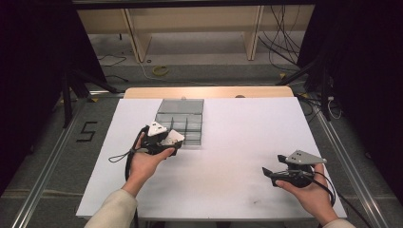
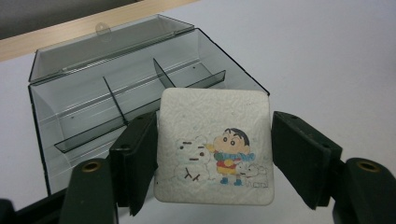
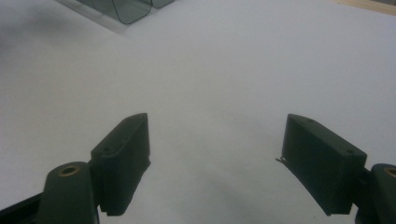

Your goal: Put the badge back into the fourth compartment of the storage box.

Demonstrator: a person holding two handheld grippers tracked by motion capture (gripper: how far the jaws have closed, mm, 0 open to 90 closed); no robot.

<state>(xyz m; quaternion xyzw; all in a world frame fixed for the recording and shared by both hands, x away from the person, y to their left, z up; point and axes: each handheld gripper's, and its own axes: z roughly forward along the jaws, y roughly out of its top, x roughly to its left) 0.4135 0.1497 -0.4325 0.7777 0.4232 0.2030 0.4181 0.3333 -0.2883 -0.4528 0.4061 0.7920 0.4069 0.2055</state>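
- My left gripper (image 2: 212,154) is clamped on a square white coaster (image 2: 215,147); one jaw presses each side edge, so the printed face looks up at the camera
- In the high view the left gripper (image 1: 164,142) carries the coaster (image 1: 172,137) just at the near edge of the clear organiser box (image 1: 183,124), touching or almost touching its front wall; I cannot tell which
- I judge the edge grip is chosen so the flat piece can be lowered level into a compartment without the jaws fouling the dividers
- The coaster's print is a cartoon boy in a scarf beside a snowman and a small white dog; a tiny line of writing sits under the dog, too small for me to read
- From the left gripper view the organiser box (image 2: 116,93) lies beyond the coaster, its lid hinged back flat on the far side, thin dark dividers splitting it into compartments that look empty
- My right gripper (image 3: 217,161) is spread wide with nothing between the jaws, hovering over bare white tabletop (image 3: 224,70)
- In the high view the right gripper (image 1: 273,175) sits well apart from the box, nearer me and to its right, parked out of the way, I reckon
- A mark like a "5" (image 1: 87,131) is taped on the floor left of the box
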